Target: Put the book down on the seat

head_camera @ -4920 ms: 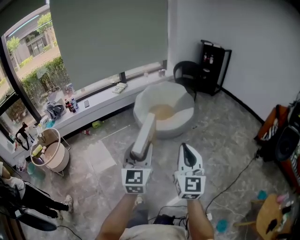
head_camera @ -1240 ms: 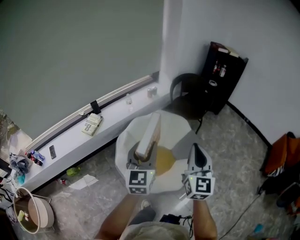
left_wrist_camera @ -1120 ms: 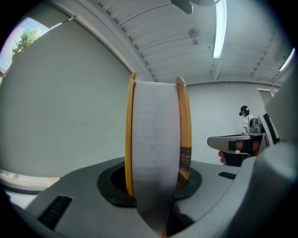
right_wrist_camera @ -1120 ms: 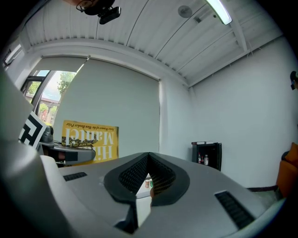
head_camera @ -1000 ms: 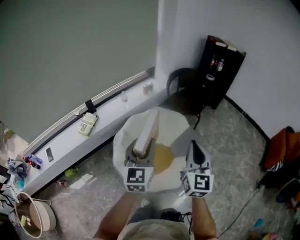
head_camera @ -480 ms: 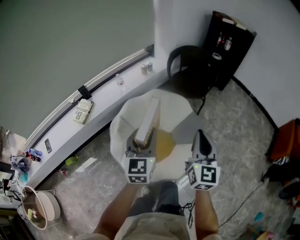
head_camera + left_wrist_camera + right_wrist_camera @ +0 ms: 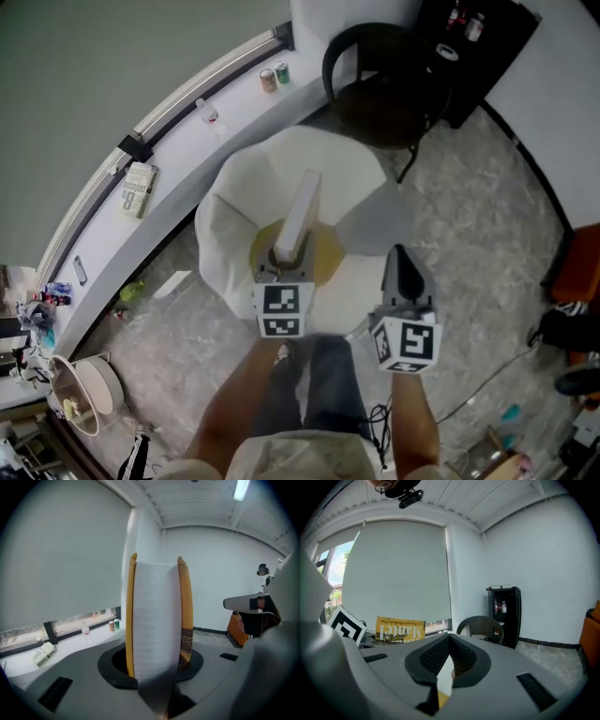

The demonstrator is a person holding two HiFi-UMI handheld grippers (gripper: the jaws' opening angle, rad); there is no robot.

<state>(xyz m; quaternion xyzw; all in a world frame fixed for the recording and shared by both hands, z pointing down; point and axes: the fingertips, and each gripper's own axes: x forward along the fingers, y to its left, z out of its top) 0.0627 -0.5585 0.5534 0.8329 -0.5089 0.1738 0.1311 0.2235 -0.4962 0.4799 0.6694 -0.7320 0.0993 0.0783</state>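
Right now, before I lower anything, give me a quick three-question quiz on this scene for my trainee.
1. True or false: the right gripper holds the book.
2. Just beyond the white seat stands: A black chair, B red stool, C green bin?
3. Fill in: the right gripper's jaws are ____.
Key: 1 false, the left gripper holds it; 2 A; 3 shut.

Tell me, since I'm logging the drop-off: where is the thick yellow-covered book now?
Centre of the head view: the thick yellow-covered book stands on edge in the left tongs, over the tan middle of the round white seat.
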